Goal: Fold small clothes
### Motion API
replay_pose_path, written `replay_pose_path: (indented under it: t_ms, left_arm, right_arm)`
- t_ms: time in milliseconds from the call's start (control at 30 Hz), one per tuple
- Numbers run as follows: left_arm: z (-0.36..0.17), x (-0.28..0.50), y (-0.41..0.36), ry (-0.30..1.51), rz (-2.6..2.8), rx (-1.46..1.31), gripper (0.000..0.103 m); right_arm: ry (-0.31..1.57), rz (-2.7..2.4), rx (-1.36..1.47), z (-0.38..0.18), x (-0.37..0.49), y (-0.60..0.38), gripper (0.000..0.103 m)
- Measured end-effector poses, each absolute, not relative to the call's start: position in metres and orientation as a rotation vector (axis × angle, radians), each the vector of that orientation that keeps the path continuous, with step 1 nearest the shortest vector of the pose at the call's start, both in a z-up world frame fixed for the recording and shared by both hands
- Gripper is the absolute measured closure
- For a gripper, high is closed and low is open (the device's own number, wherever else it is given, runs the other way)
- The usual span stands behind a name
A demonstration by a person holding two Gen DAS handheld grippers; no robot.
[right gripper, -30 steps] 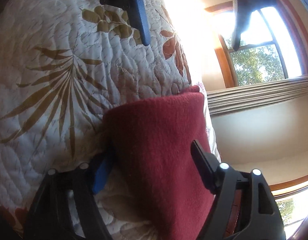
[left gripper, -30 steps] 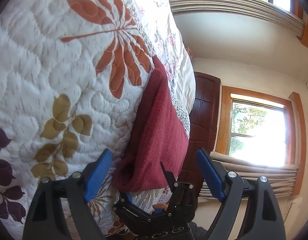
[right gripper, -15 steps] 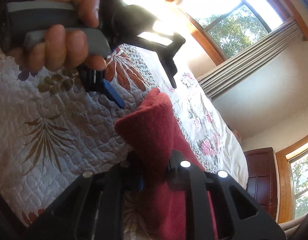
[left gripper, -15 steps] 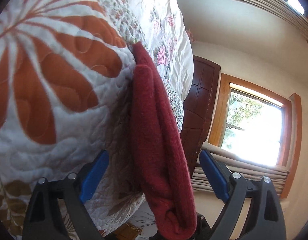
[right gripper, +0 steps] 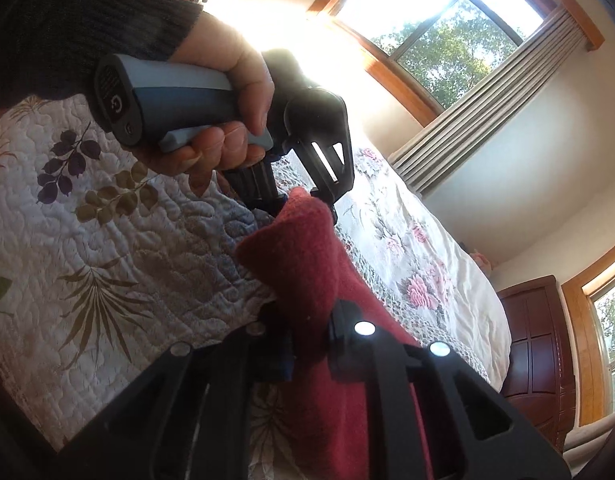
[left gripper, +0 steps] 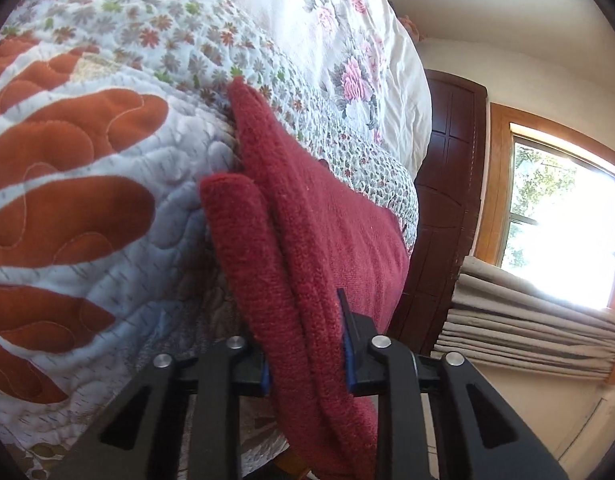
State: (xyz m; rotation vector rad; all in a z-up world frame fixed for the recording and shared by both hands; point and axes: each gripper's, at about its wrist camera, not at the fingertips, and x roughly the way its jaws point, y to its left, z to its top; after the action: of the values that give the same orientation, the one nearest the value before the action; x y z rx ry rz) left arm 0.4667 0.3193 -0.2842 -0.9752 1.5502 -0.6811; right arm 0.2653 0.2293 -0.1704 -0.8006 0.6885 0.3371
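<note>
Red knitted cloth (left gripper: 319, 240), the small garment, lies folded in layers on the quilted bedspread (left gripper: 87, 184), one edge lifted off it. The left gripper (left gripper: 305, 364) is clamped on a doubled edge of the cloth, its blue-padded fingers (left gripper: 349, 354) pressing from both sides. In the right wrist view the right gripper (right gripper: 309, 344) pinches another part of the same cloth (right gripper: 307, 256), and the person's hand (right gripper: 223, 120) grips the handle of the left gripper at the far raised corner. A floral sheet (right gripper: 419, 256) lies beyond the cloth.
</note>
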Motion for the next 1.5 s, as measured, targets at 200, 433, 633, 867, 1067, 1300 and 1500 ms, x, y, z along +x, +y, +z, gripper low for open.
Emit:
replay_pose_path:
  t_ms: [200, 433, 633, 867, 1067, 1300, 1500]
  left_arm:
    - [-0.237, 0.476, 0.303, 1.501, -0.689, -0.896, 0.083]
    - [-0.169, 0.489, 0.264, 1.457, -0.715, -0.765, 0.083]
    - [-0.119, 0.505, 0.206, 1.448, -0.719, -0.631, 0.083]
    - [-0.082, 0.513, 0.13, 1.465, -0.709, -0.468, 0.083]
    - [-0.075, 0.51, 0.066, 1.492, -0.697, -0.348, 0.083]
    - [-0.087, 0.506, -0.001, 1.542, -0.653, -0.204, 0.083]
    - [-0.112, 0.5, -0.049, 1.593, -0.608, -0.108, 0.083]
  right_arm:
    - [0.667, 0.313, -0.692, -0.149, 0.265, 0.214, 0.093]
    - [0.638, 0.25, -0.501, -0.108, 0.277, 0.173, 0.093]
    - [0.624, 0.197, -0.338, -0.08, 0.28, 0.126, 0.093]
    - [0.627, 0.145, -0.135, -0.059, 0.28, 0.063, 0.093]
    - [0.623, 0.099, -0.039, -0.059, 0.275, 0.017, 0.093]
    - [0.65, 0.075, 0.115, -0.072, 0.273, -0.037, 0.093]
    - [0.675, 0.052, 0.209, -0.09, 0.264, -0.08, 0.093]
